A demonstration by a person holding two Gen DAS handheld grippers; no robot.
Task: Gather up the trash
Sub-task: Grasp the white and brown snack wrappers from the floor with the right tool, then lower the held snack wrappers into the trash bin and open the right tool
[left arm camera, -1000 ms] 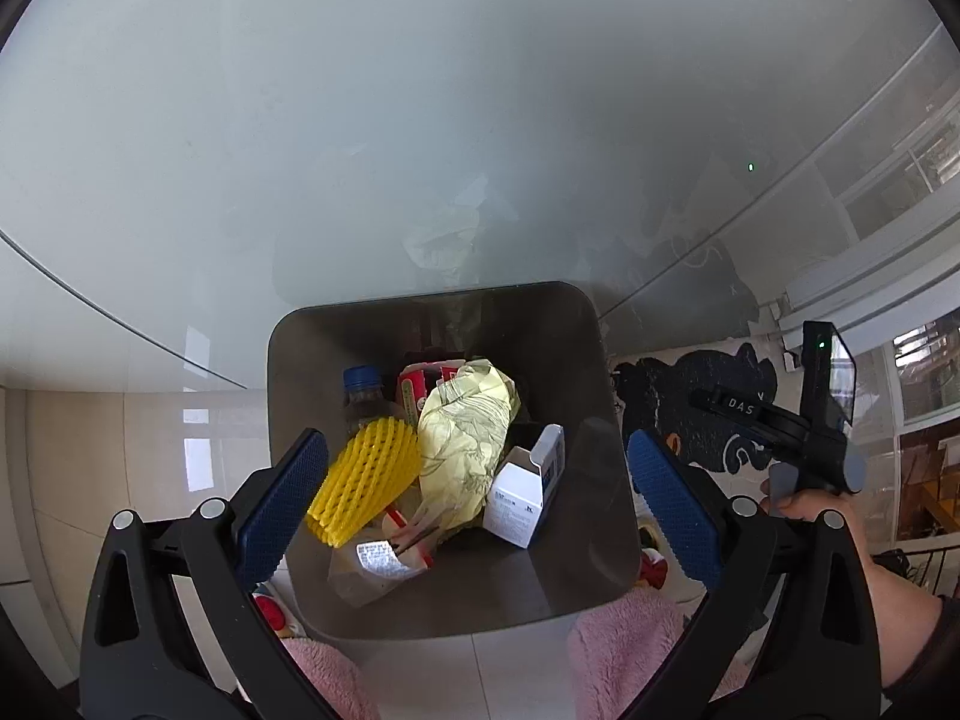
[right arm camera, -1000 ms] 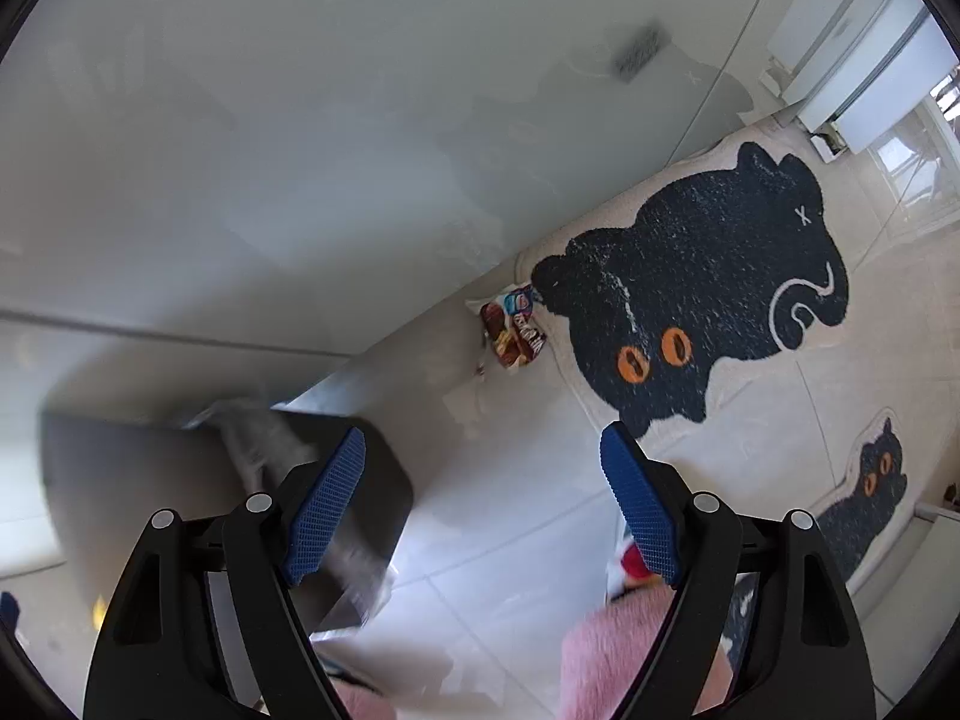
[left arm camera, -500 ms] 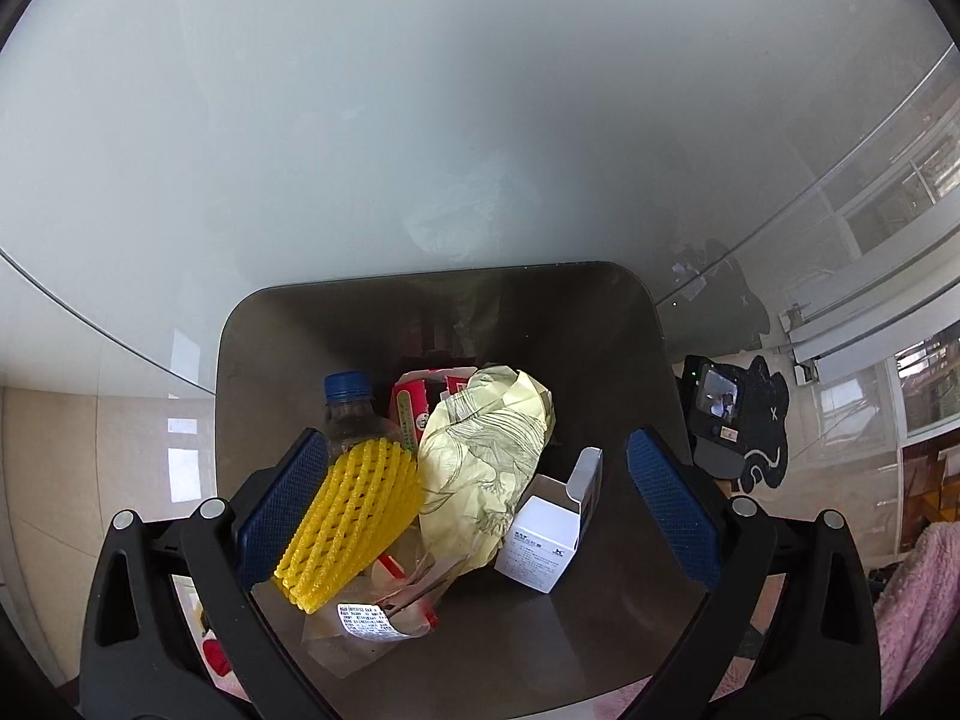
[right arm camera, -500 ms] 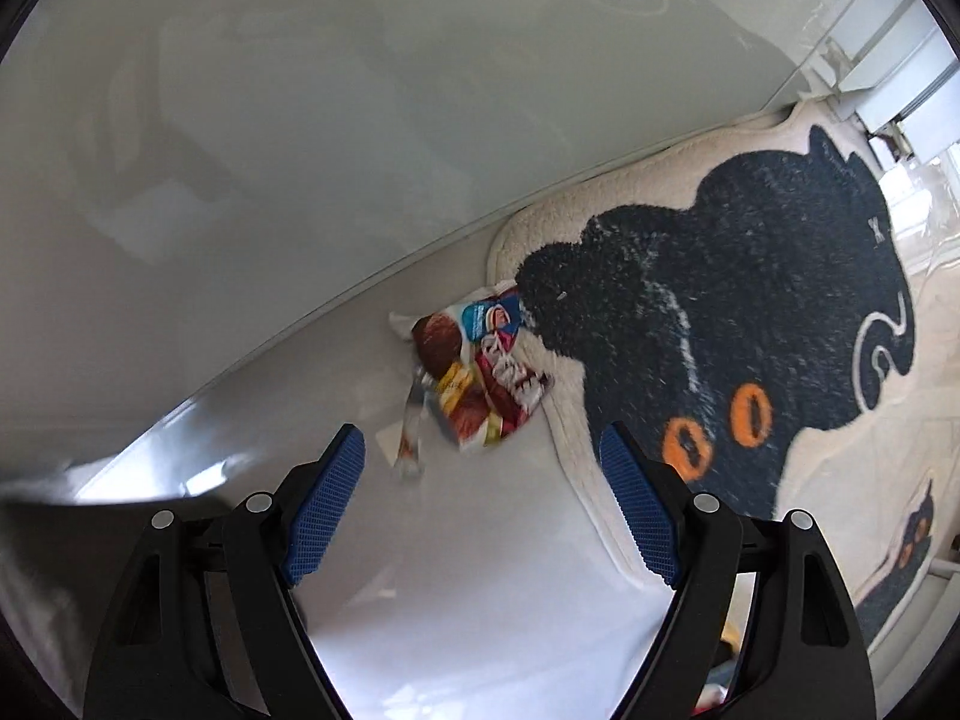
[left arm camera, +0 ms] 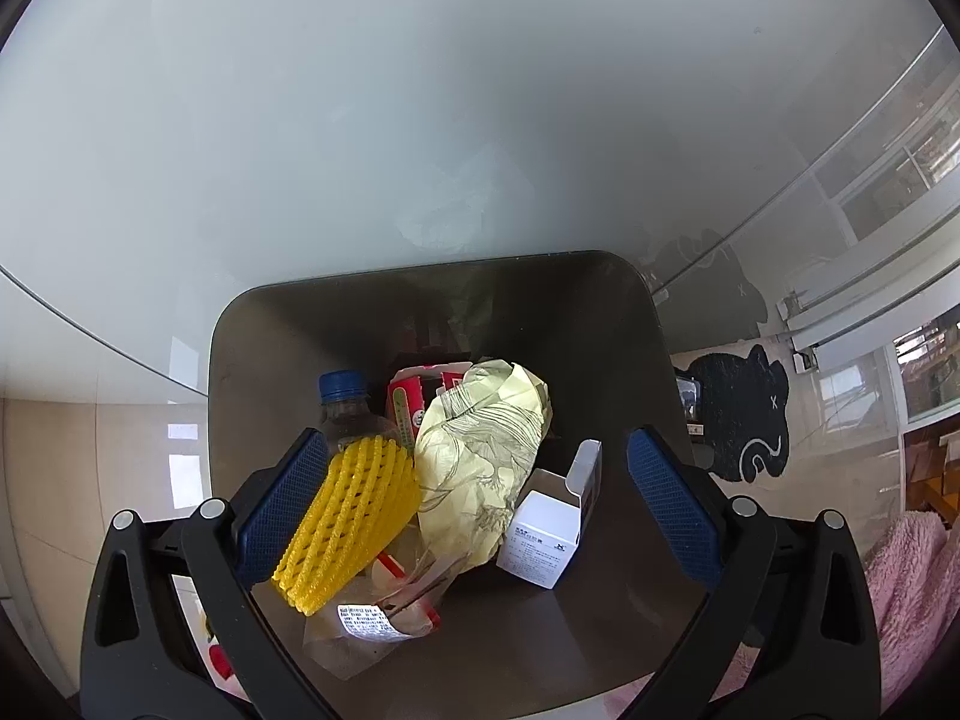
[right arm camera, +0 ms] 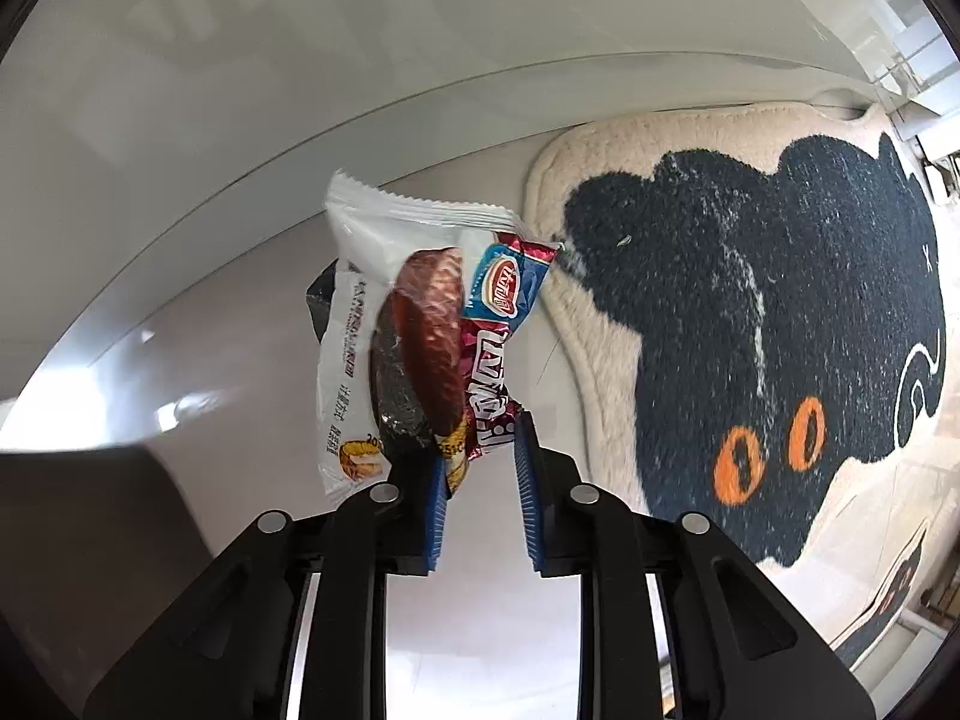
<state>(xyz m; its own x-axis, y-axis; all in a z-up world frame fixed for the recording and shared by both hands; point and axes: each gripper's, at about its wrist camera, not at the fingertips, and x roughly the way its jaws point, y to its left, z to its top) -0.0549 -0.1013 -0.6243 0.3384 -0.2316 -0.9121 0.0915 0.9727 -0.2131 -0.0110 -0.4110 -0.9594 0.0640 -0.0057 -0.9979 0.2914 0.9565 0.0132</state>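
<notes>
In the left wrist view my left gripper is open and hangs over a dark bin. The bin holds a yellow foam net, a blue-capped bottle, crumpled yellow paper, a white box and a red carton. In the right wrist view my right gripper is closed down on the lower end of a white and red snack wrapper. The wrapper lies by the edge of the cat rug.
A cream rug with a black cat and orange eyes covers the floor on the right. A glossy white wall panel runs along behind the wrapper. The bin's dark side shows at the lower left. A pink fluffy slipper shows at the right edge.
My right gripper moved in on the snack wrapper and narrowed from wide open onto its lower end. My left gripper moved closer over the bin, still open.
</notes>
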